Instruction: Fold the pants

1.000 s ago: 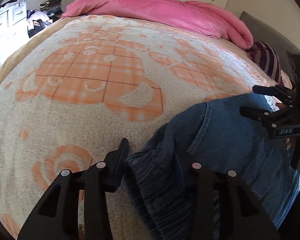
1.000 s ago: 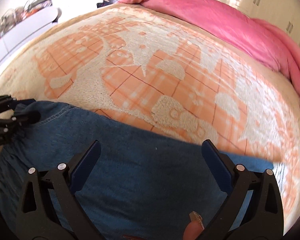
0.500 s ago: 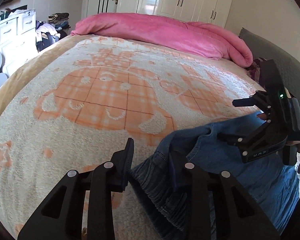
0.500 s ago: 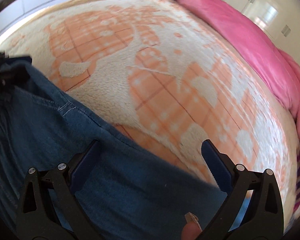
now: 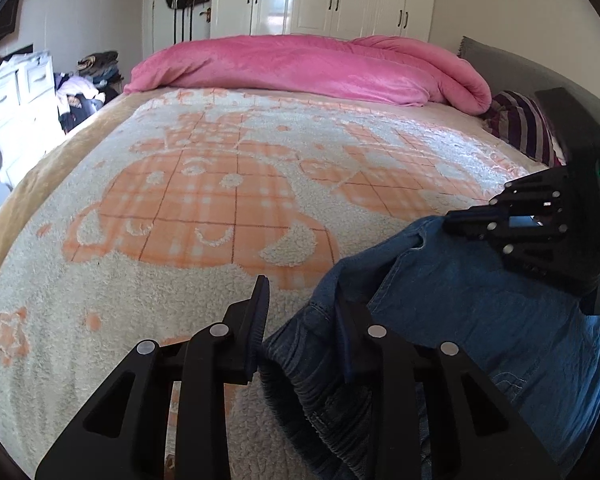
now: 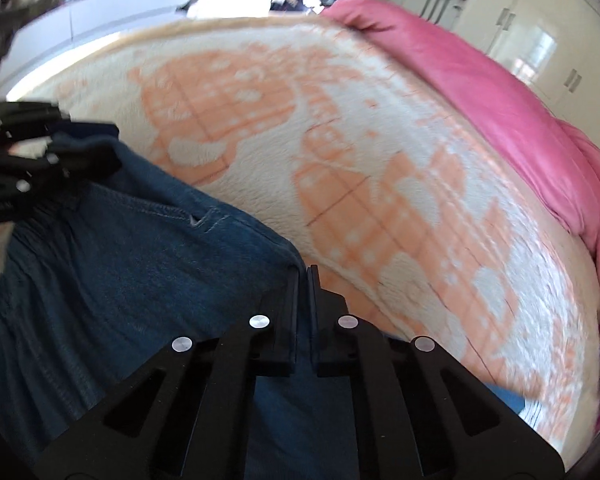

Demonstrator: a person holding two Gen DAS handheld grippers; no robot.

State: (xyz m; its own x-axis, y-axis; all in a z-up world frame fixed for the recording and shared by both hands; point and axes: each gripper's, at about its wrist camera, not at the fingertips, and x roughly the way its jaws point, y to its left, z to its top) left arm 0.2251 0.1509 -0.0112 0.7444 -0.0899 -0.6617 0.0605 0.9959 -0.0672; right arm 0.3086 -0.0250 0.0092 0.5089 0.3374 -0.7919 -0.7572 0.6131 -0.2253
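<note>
Blue denim pants point(image 5: 480, 312) lie at the near edge of the bed, elastic waistband bunched at the bottom of the left wrist view. My left gripper point(image 5: 304, 320) stands part open; the waistband edge fills the gap and covers the right finger's tip. My right gripper point(image 6: 303, 280) is shut on the pants' point(image 6: 140, 280) far edge. It also shows in the left wrist view point(image 5: 480, 222), clamped on the cloth's upper edge. The left gripper point(image 6: 72, 140) shows at the left of the right wrist view, at the cloth's corner.
The bed carries a cream blanket with an orange plaid pattern point(image 5: 204, 208). A rolled pink duvet point(image 5: 308, 68) lies along the far side. A striped pillow point(image 5: 520, 128) sits at the right. White drawers and a clothes pile point(image 5: 84, 92) stand left of the bed.
My right gripper closed from wide open onto the pants' far edge. Both wrist views tilted up, and the pants' edge rose with the grippers.
</note>
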